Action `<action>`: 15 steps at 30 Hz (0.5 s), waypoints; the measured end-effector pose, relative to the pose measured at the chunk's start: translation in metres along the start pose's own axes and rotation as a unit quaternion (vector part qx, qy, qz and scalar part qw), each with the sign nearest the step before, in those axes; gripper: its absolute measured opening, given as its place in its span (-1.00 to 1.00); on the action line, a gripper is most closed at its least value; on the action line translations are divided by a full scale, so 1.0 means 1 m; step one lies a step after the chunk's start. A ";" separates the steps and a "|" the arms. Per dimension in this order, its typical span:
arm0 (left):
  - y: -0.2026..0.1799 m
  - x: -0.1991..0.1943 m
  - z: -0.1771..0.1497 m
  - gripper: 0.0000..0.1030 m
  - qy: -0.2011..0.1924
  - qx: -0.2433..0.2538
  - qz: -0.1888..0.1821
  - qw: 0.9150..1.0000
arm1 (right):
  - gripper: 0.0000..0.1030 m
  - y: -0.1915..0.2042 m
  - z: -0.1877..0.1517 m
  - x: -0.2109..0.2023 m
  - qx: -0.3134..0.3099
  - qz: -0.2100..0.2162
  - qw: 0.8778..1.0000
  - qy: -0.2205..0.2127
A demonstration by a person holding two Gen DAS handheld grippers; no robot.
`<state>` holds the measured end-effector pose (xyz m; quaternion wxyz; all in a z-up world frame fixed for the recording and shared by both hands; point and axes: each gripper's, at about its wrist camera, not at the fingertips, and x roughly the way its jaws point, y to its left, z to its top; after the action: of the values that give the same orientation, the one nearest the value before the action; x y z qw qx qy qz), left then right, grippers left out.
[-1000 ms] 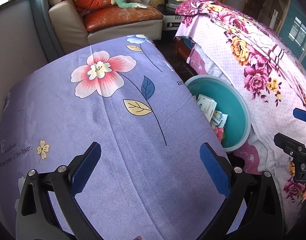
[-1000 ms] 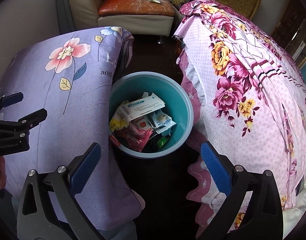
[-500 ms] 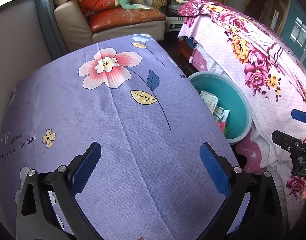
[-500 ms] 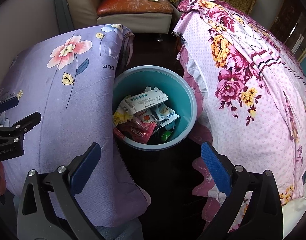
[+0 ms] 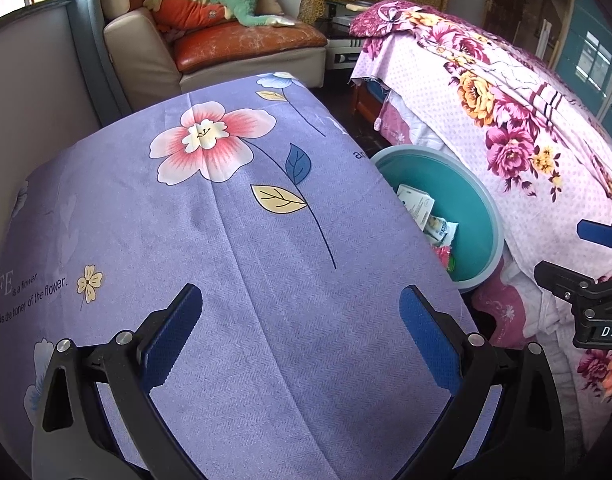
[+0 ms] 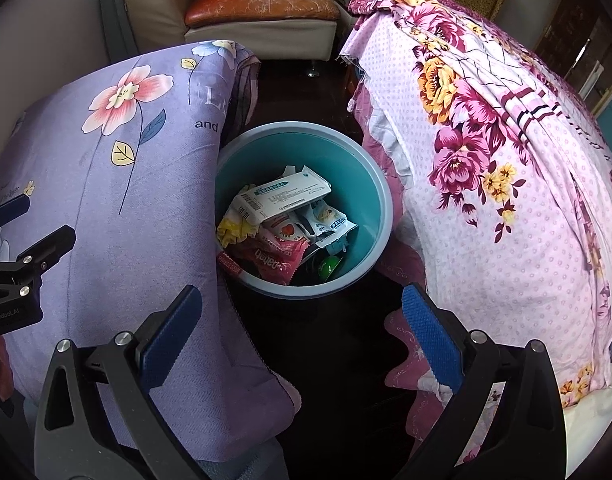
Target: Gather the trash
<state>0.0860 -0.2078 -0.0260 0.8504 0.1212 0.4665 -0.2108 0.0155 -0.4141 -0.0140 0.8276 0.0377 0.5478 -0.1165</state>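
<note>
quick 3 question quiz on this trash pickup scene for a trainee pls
1. True or false: the teal bin stands between the purple flowered cover and the pink floral bedspread.
2. Which lies uppermost in the bin? A) white printed packet B) green object C) pink wrapper
3. Fill in: the left gripper and the right gripper are both ____ and hold nothing.

Key: 1 true; 2 A; 3 open

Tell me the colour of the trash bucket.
The trash bucket is teal inside with a paler blue rim, clearest in the right wrist view.
</note>
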 end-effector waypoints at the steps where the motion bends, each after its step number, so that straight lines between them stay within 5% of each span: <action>1: -0.001 0.001 0.000 0.92 0.000 0.002 0.000 1.000 | 0.87 0.000 0.000 0.001 0.002 0.001 1.000 0.001; 15: 0.002 0.003 0.004 0.92 -0.002 0.002 0.012 1.000 | 0.87 0.001 0.003 0.004 -0.001 0.000 1.000 0.003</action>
<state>0.0912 -0.2086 -0.0267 0.8536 0.1283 0.4630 -0.2014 0.0201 -0.4146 -0.0160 0.8260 0.0373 0.5505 -0.1154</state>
